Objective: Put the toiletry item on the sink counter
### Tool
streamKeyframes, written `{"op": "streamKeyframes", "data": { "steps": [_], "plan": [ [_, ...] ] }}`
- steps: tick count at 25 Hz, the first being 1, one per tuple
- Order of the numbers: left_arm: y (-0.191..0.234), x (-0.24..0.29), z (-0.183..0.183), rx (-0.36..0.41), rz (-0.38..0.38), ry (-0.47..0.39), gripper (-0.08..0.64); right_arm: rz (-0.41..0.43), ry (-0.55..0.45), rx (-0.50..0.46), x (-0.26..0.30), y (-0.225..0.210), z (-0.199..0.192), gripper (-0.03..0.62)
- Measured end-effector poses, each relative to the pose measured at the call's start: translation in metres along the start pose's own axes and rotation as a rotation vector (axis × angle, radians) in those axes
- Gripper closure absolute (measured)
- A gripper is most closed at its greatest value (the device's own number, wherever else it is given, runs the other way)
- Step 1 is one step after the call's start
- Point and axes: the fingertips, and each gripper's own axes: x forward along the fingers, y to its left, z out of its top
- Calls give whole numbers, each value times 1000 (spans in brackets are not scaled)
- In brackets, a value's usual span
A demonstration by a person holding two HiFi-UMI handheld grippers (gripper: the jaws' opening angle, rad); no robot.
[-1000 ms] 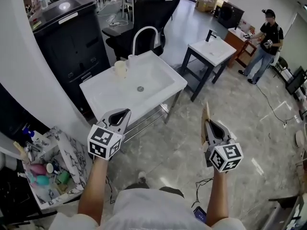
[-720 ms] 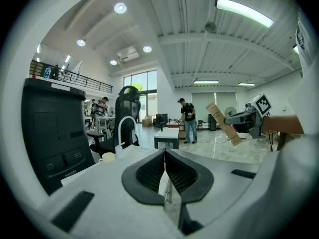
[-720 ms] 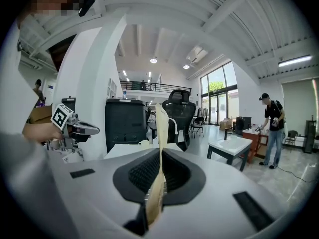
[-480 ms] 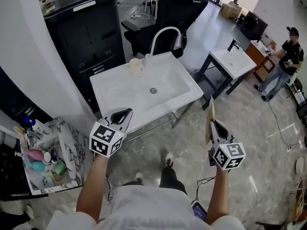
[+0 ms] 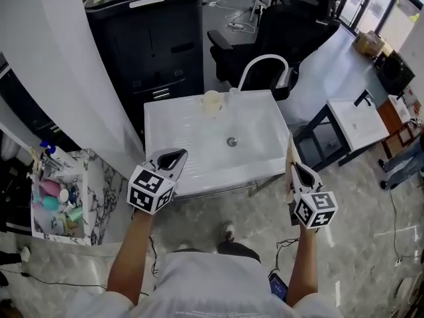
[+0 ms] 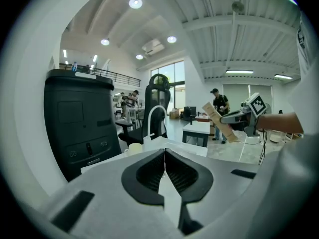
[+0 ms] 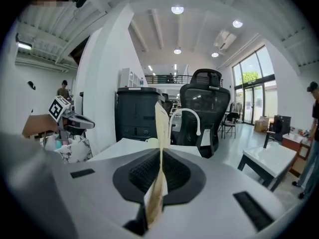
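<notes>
1. Right tongs (image 5: pixel 294 169): my right hand; jaws pressed together on the toiletry item (image 7: pixel 160 128), a thin, flat tan packet gripped by its lower part, standing on edge and rising above the jaw tips.
2. Toiletry item, position: in the air in front of me, over the floor just off the front right corner of the sink counter (image 5: pixel 173 134); not touching it.
3. Left tongs (image 5: pixel 174 156): my left hand; jaws together with nothing between them, held over the counter's front left corner.
4. Sink counter: white, rectangular, with a shallow basin and a round drain (image 5: pixel 232 141) near the middle.
5. Faucet (image 5: pixel 262 66): white, arched, at the counter's back edge.
6. Cup (image 5: pixel 212 102): pale, upright, on the back rim just left of the faucet.
7. Black cabinet (image 5: pixel 149 28): tall, behind the counter's left half.
8. Office chair (image 5: pixel 295 18): black, high-backed, behind the faucet.
9. Marble-patterned bin (image 5: pixel 95 194): on the floor well to my left, holding pink and teal bottles plus other small items I cannot identify.
10. Second sink (image 5: pixel 358 121): white top on a dark frame, right of the counter and apart from it.
11. Person (image 5: pixel 404 164): at the far right edge, only the legs showing.
</notes>
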Motion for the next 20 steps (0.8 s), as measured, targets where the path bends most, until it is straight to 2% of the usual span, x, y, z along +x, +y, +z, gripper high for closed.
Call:
{"op": "streamKeyframes", "data": {
  "steps": [6, 10, 16, 20],
  "plan": [
    [14, 36, 5, -49, 106, 12, 549, 94, 31, -16, 62, -43, -1, 581],
    [21, 46, 7, -84, 192, 18, 549, 190, 53, -42, 104, -53, 4, 581],
    [40, 44, 2, -144, 330, 28, 549, 357, 85, -69, 163, -30, 10, 581],
    [55, 35, -13, -183, 390, 44, 549, 447, 107, -81, 198, 2, 8, 581]
  ]
}}
